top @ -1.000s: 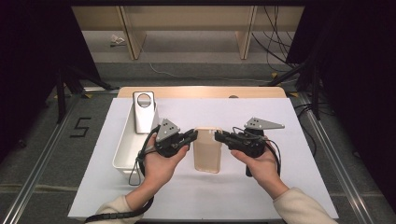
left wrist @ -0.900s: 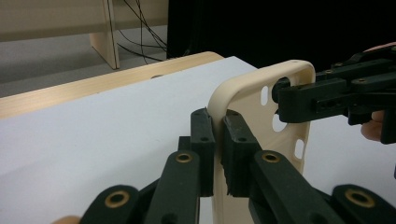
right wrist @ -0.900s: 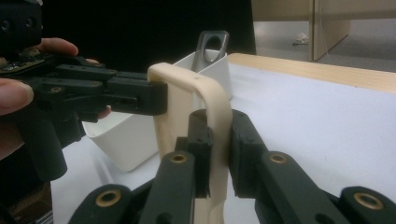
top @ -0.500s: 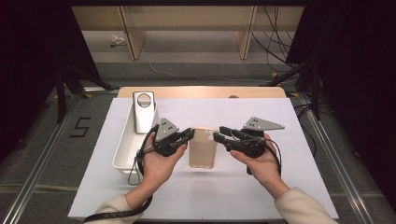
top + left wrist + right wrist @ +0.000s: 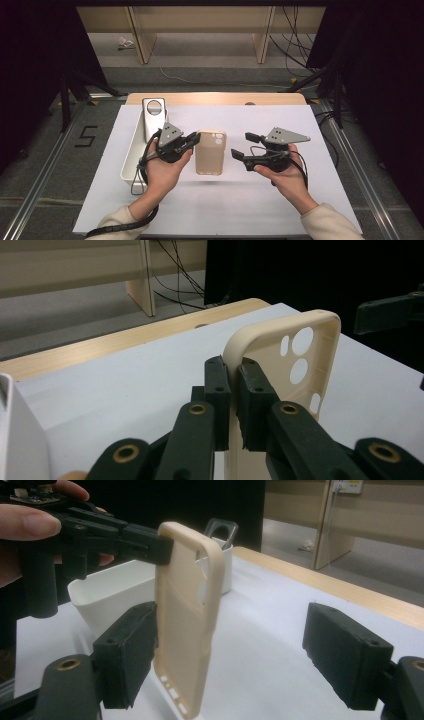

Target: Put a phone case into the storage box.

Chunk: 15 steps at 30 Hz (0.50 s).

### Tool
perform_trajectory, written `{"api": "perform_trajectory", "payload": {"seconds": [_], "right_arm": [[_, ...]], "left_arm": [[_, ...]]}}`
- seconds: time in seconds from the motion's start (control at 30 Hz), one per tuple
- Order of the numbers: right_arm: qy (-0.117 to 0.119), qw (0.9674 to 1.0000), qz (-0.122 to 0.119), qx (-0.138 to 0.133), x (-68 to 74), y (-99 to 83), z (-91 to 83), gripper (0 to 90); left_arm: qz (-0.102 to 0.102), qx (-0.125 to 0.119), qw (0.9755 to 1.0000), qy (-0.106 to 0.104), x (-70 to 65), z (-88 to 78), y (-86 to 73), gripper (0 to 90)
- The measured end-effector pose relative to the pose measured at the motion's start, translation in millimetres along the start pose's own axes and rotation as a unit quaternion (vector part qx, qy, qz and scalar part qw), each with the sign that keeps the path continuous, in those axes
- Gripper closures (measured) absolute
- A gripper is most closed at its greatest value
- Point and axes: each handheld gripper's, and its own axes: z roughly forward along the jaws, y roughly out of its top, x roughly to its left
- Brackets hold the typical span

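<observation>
Phone case: a beige phone case point(image 5: 210, 152) is hanging in the air above the counter, between the two hands, its camera cut-outs at the far end; in the left gripper view point(image 5: 295, 360) it is standing on edge with the cut-outs showing
Left claw: the left claw point(image 5: 192, 141) is clamping one long edge of the case; in the left gripper view point(image 5: 234, 371) both pads are pressing on the rim from either side
Right claw: the right claw point(image 5: 242, 146) is standing apart, its jaws having just been opening; in the right gripper view point(image 5: 235, 655) the case point(image 5: 187, 610) is sitting in the gap close by one jaw, the other jaw well clear of it, and neither pad is pressing on it
Hands: the left hand point(image 5: 162, 167) and the right hand point(image 5: 285, 175) are coming in from the near edge, sleeves pale
Counter: a white sheet point(image 5: 240, 205) is covering most of the counter; a strip of light wood point(image 5: 215, 98) is showing along the far edge
Tray: a white tray point(image 5: 131, 155) is lying at the left of the sheet, just beside the left hand, with a grey metal piece point(image 5: 153, 117) bearing a round hole leaning at its far end
Floor: grey carpet is lying around the counter, with metal rails point(image 5: 47, 165) running along both sides and a taped figure five point(image 5: 86, 136) at the left
Room: pale wooden furniture legs point(image 5: 137, 37) are standing beyond, black cables point(image 5: 295, 35) are trailing at the right, and dark drapes are hanging at both sides
</observation>
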Motion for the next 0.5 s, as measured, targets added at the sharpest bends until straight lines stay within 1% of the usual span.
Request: {"api": "perform_trajectory", "payload": {"seconds": [0.1, 0.33, 0.5], "right_arm": [[-0.006, 1.0000, -0.005, 0.000, -3.3, -2.6, -5.6, 23.4], [-0.018, 0.9998, 0.003, 0.000, -11.4, -9.0, -16.3, 23.1], [-0.026, 0.9996, 0.008, 0.002, -14.5, -12.3, -21.5, 23.1]], "left_arm": [[-0.002, -0.002, 1.0000, 0.004, 3.3, -1.6, 1.6, 83.9], [-0.005, -0.005, 0.9999, 0.007, 8.8, -4.2, 4.5, 83.9], [-0.007, -0.010, 0.9998, 0.013, 12.7, -8.1, 8.1, 83.9]]}}
